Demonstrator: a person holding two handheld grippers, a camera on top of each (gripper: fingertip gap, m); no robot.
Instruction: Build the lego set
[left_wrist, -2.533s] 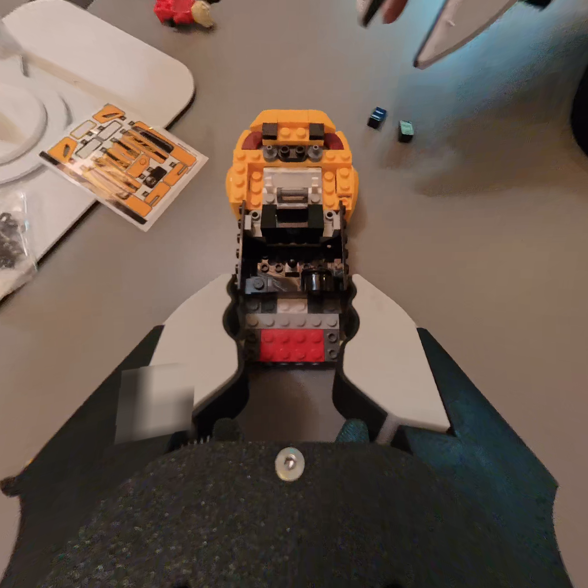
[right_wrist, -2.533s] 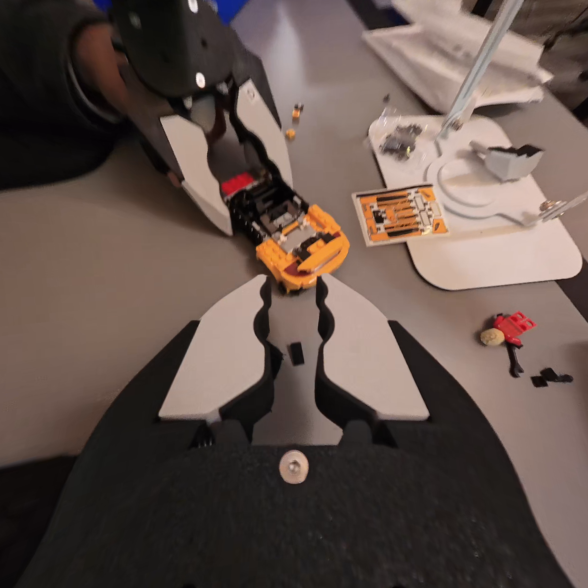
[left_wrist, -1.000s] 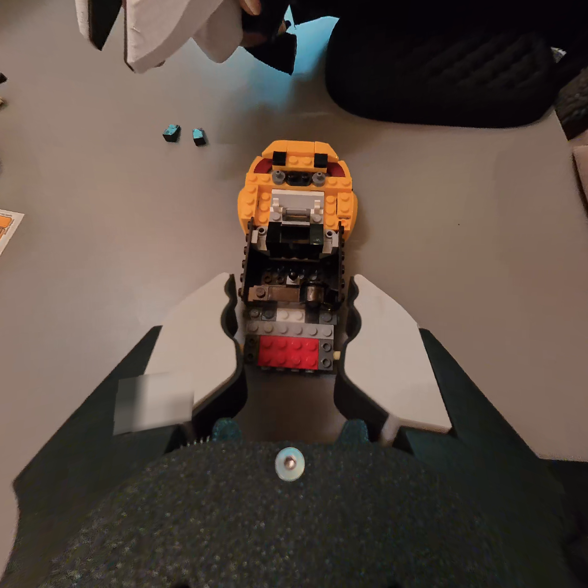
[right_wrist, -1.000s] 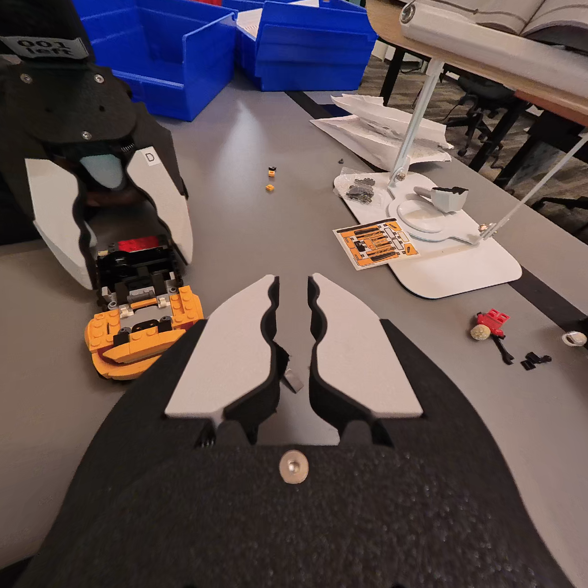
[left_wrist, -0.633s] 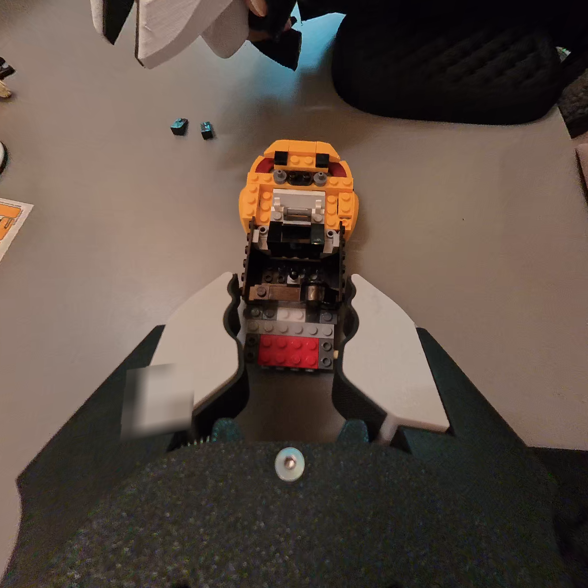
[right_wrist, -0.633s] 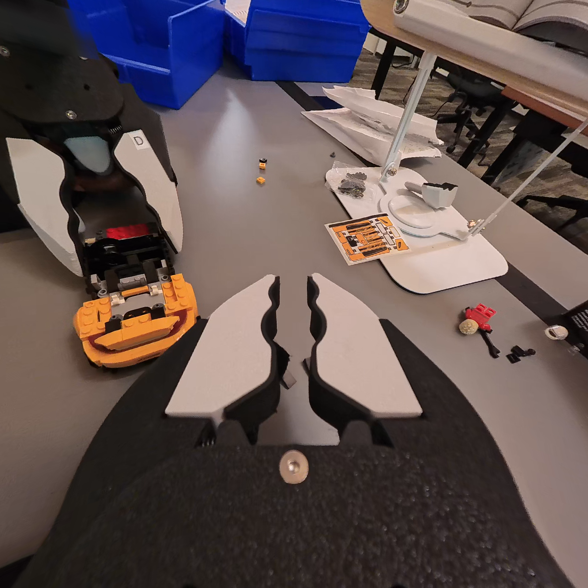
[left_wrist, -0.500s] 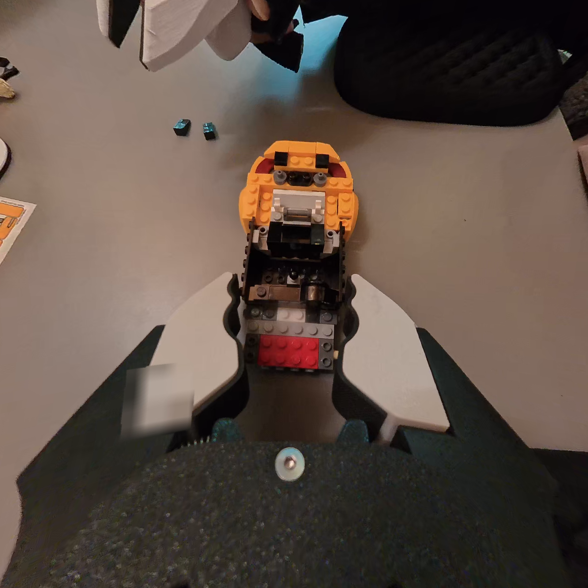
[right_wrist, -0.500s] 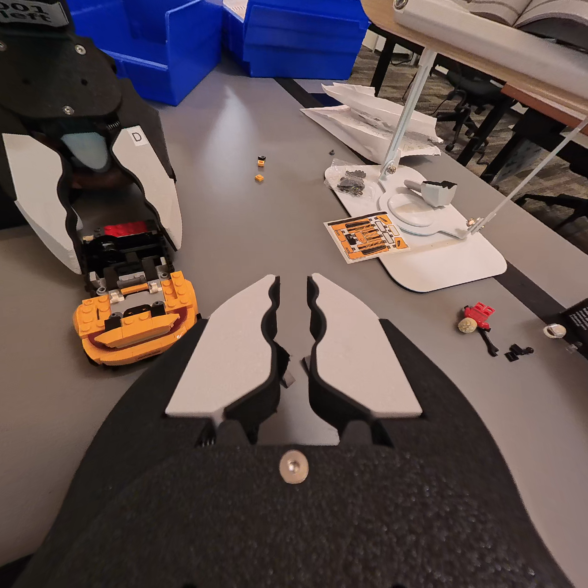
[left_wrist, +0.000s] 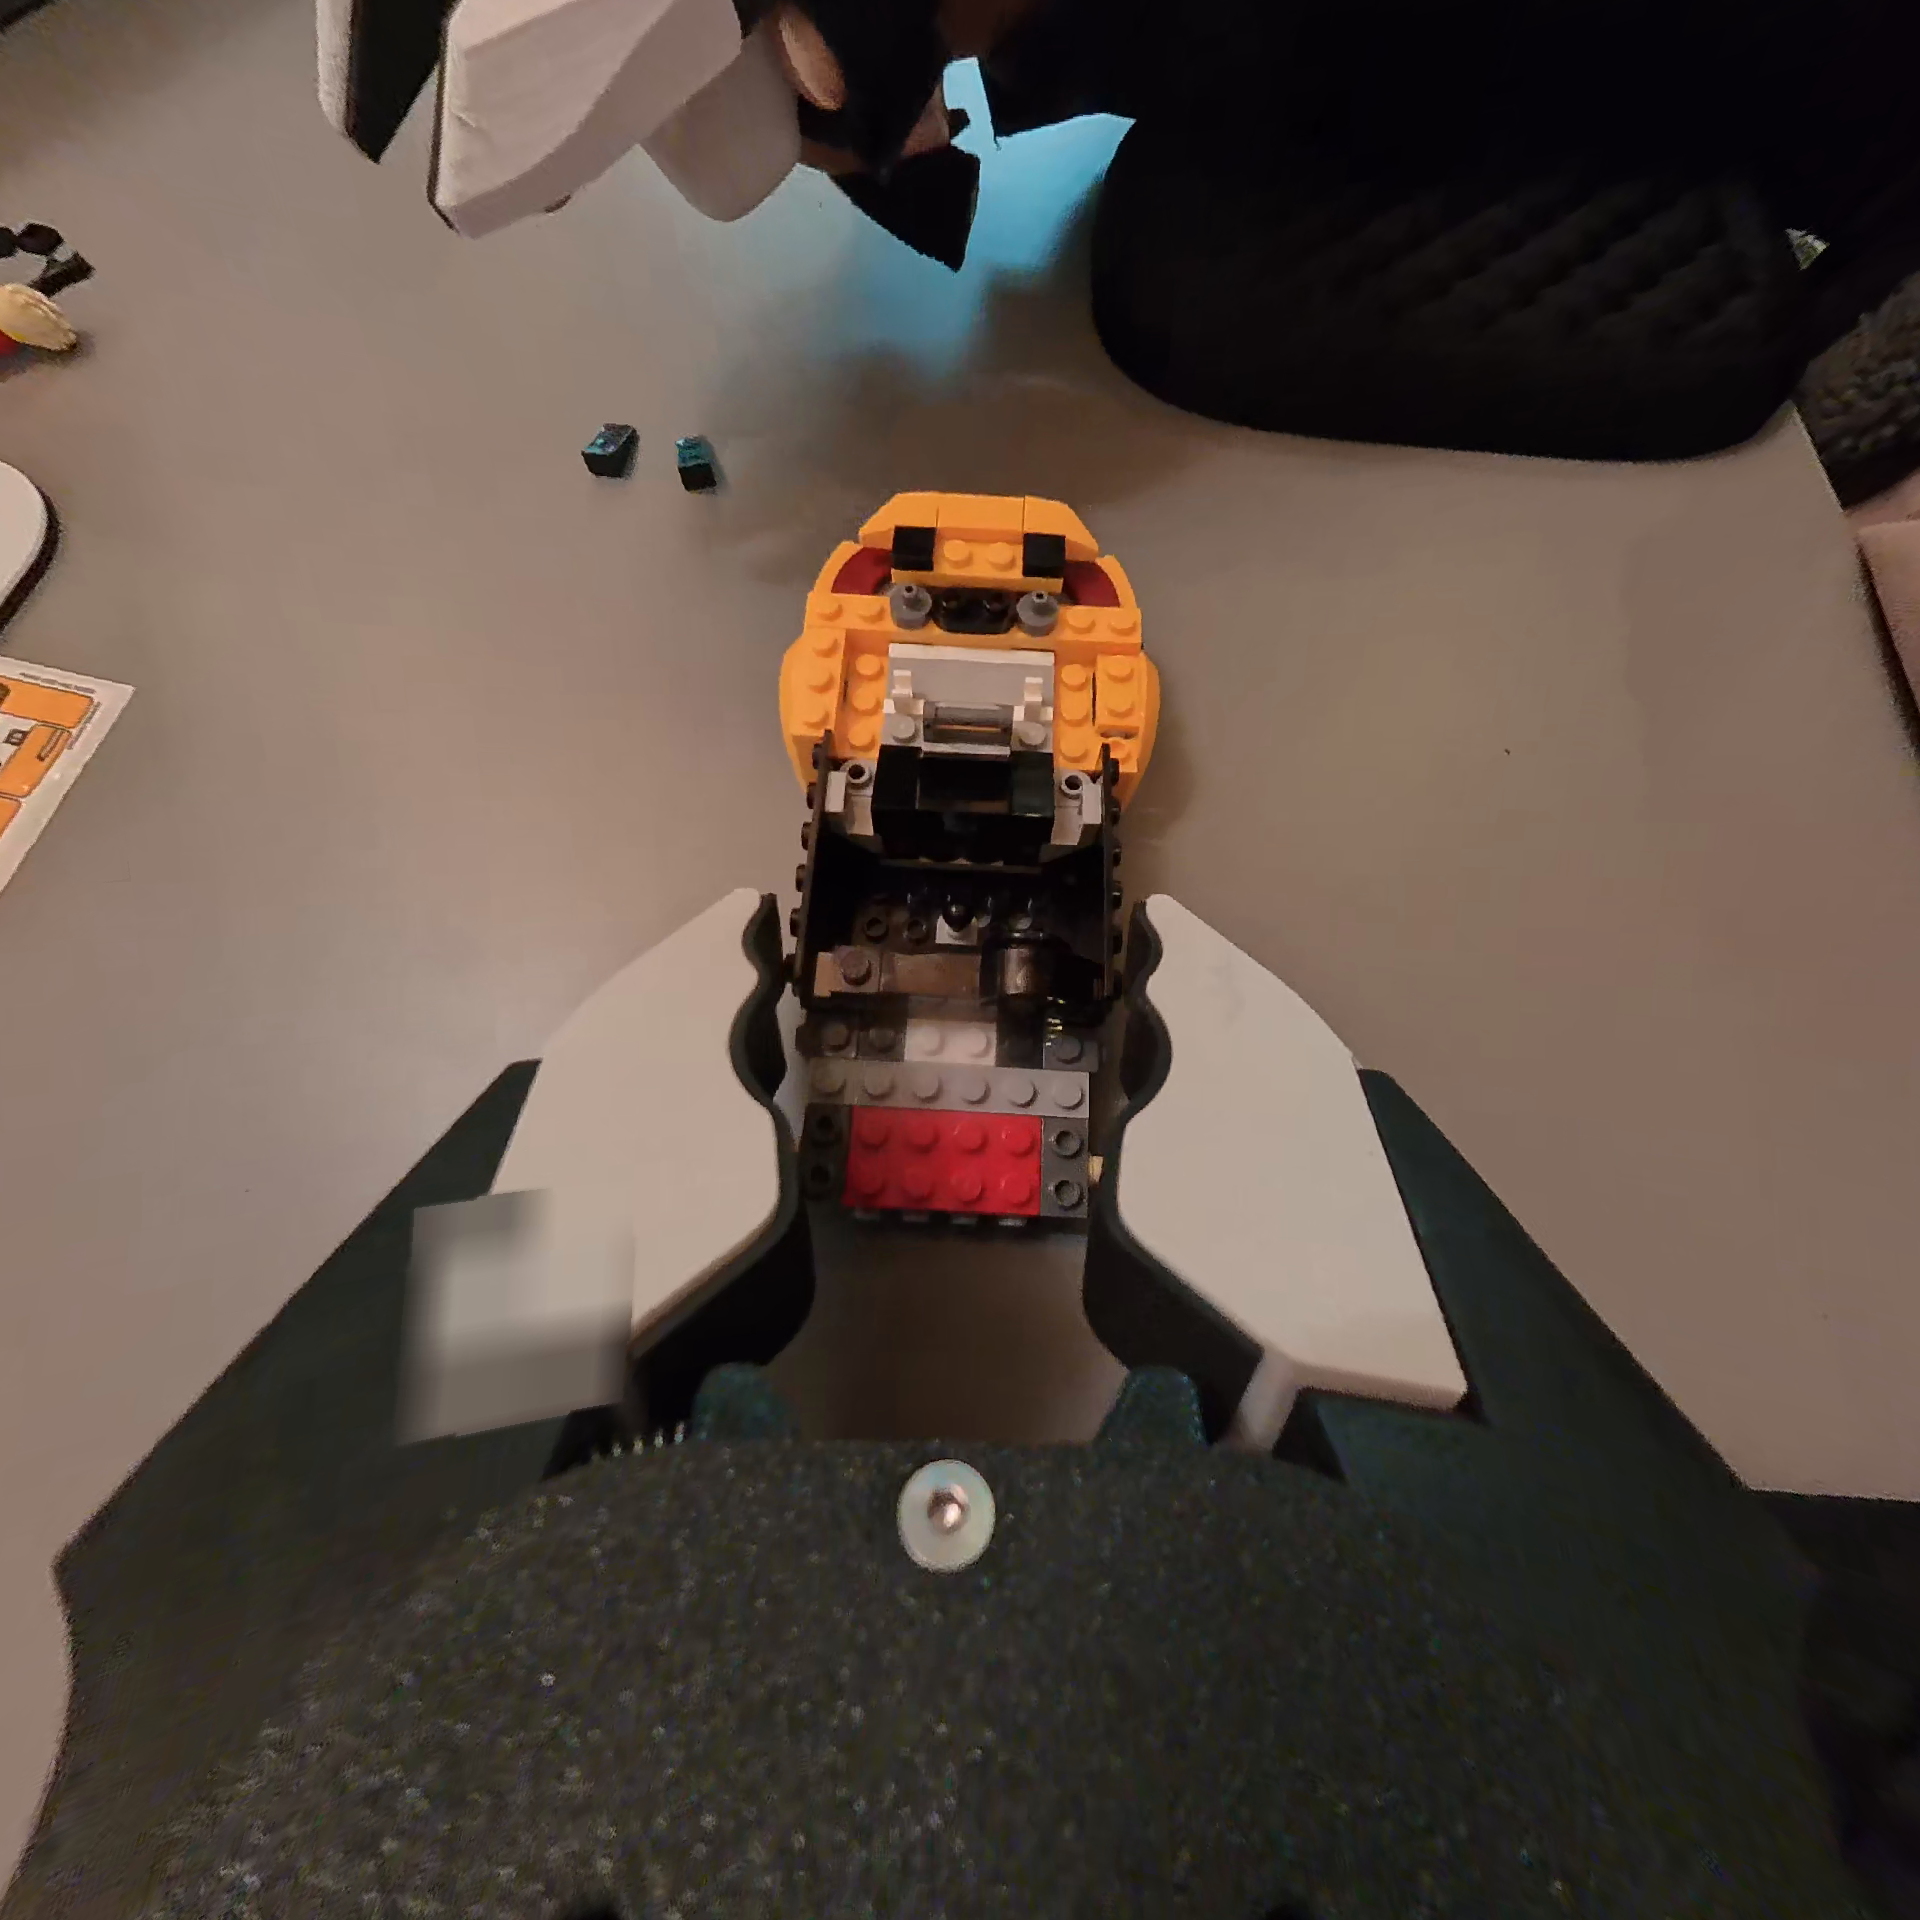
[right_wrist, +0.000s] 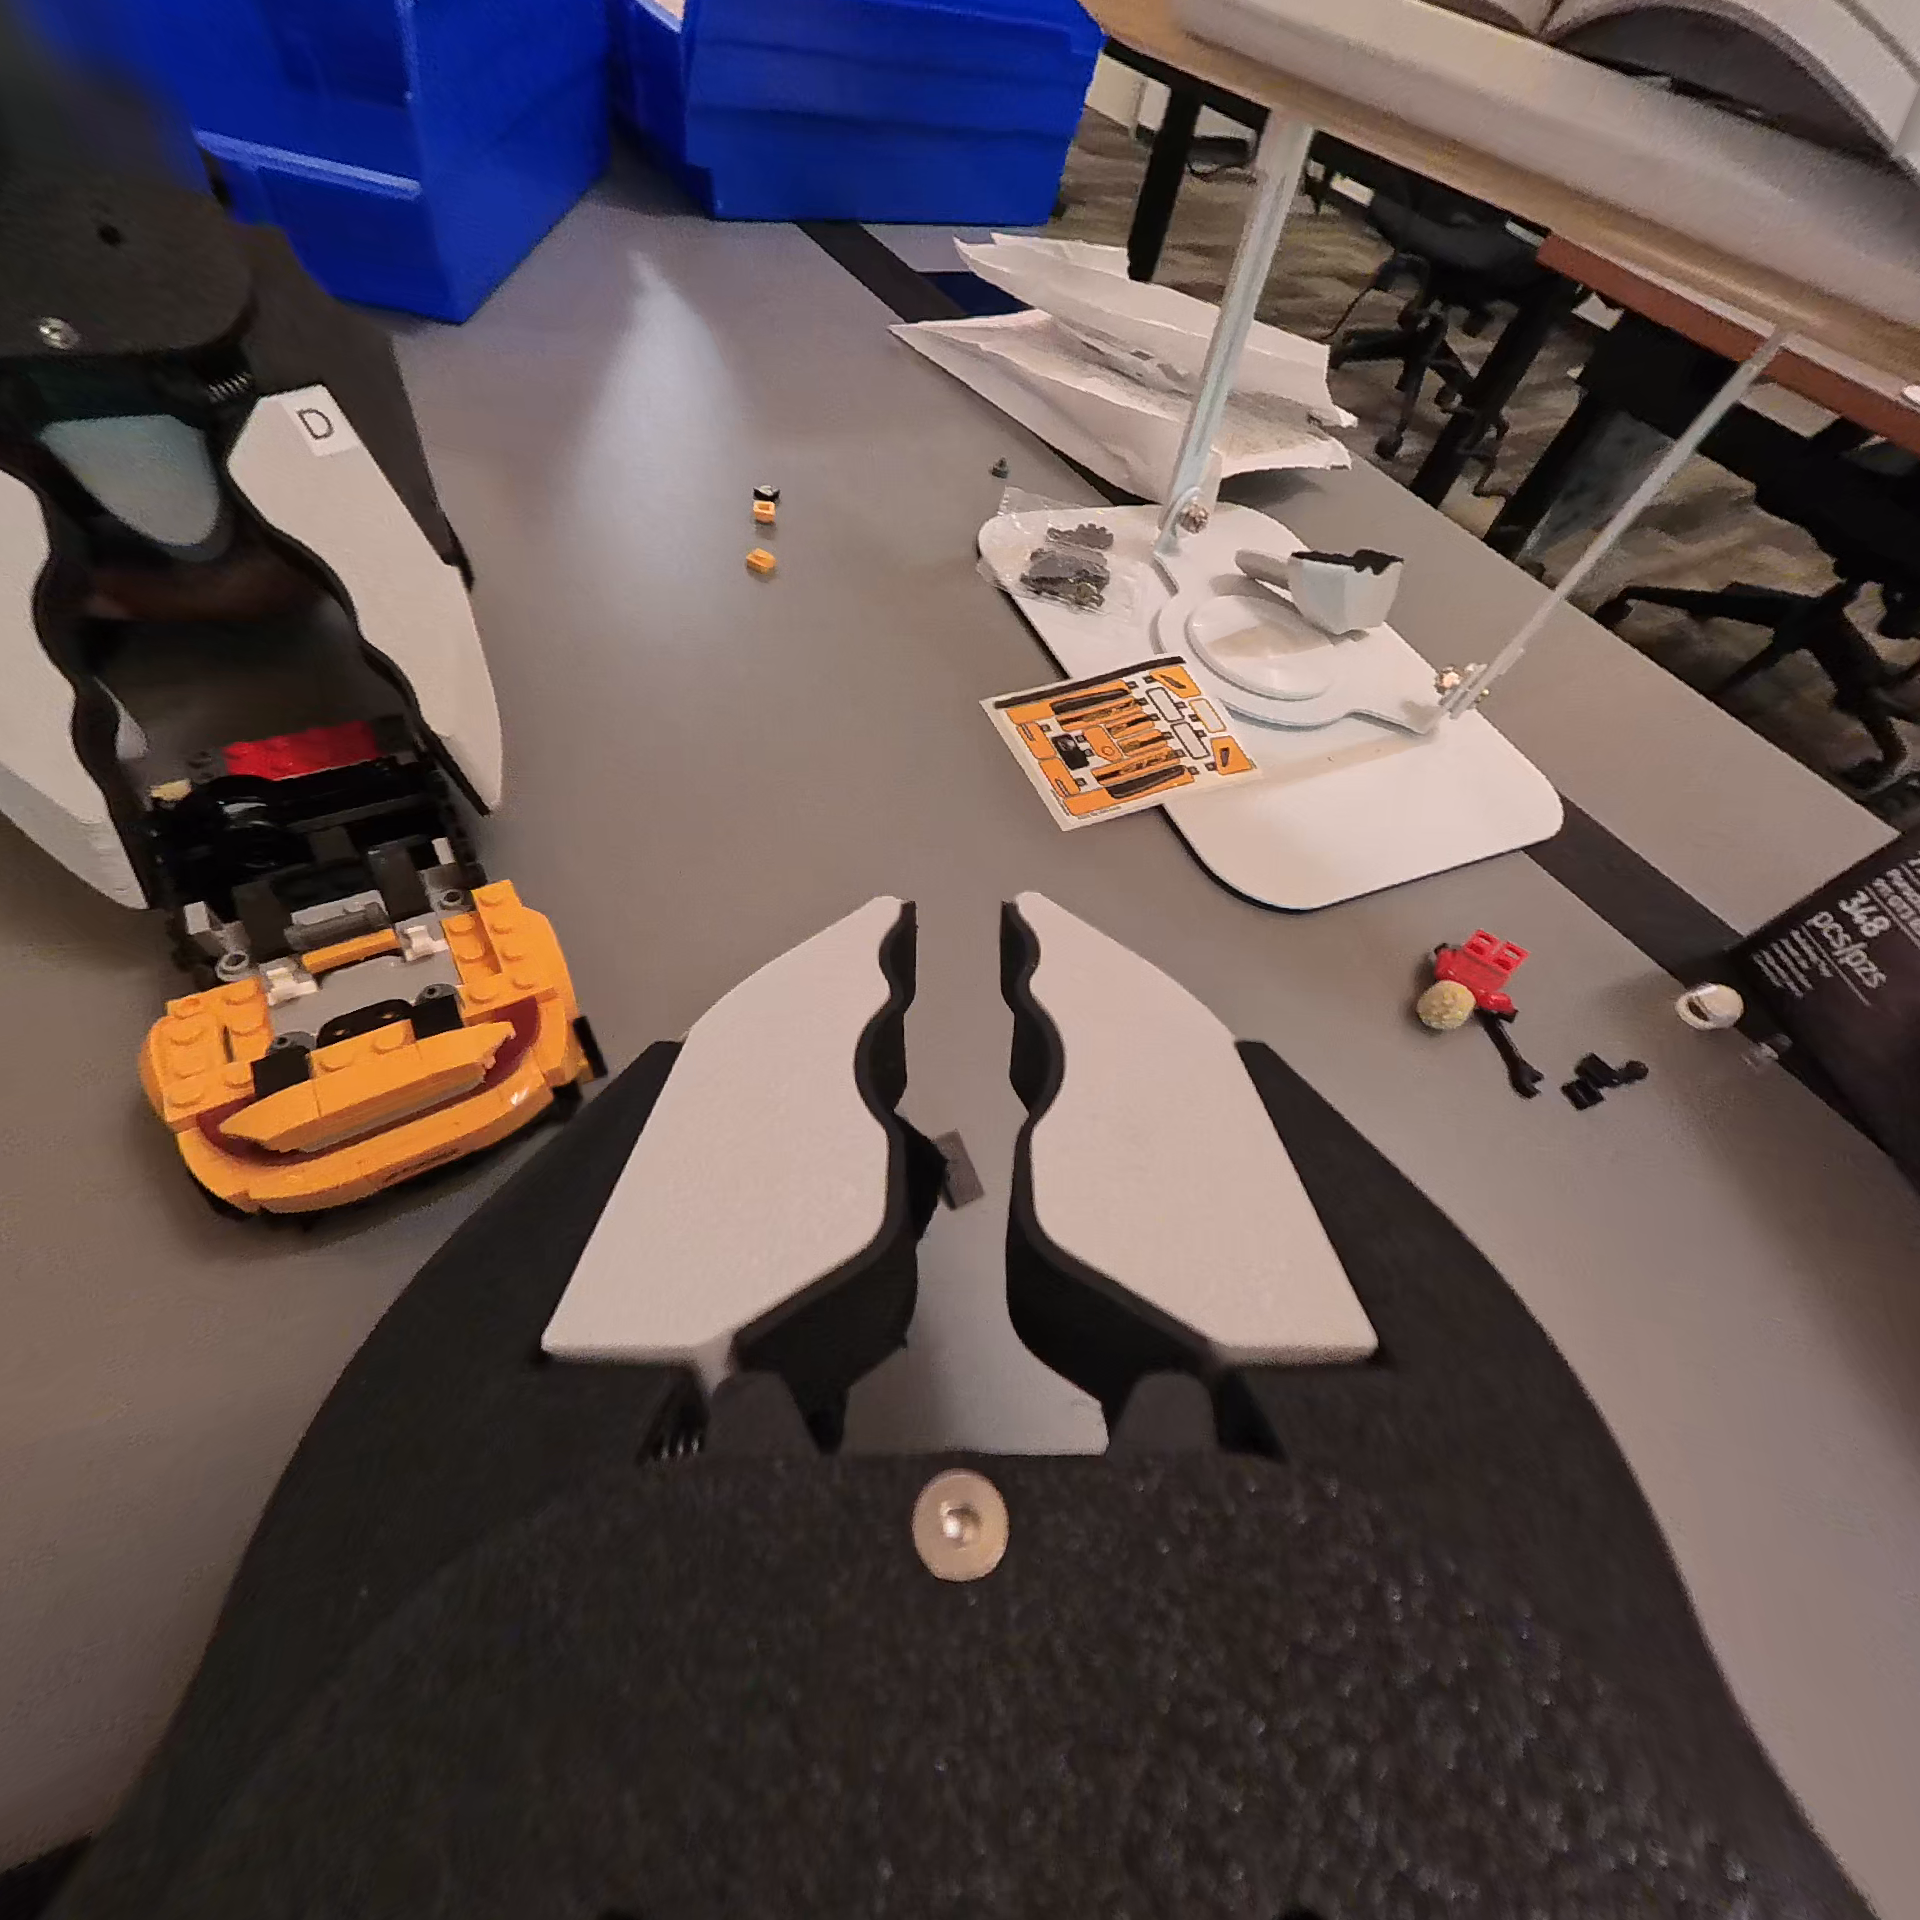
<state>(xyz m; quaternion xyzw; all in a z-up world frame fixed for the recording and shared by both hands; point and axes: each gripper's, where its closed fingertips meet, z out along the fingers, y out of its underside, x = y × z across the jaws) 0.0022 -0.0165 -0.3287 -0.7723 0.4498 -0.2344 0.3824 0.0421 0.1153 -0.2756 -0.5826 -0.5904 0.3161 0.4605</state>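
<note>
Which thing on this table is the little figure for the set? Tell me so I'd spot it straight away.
Start at the white lamp base on the grey table, the one with the orange sticker sheet leaning on its edge. Just nearer than that base lies the figure. It is the only loose red thing, with a round beige head, and tiny black bits lie beside it.
</note>
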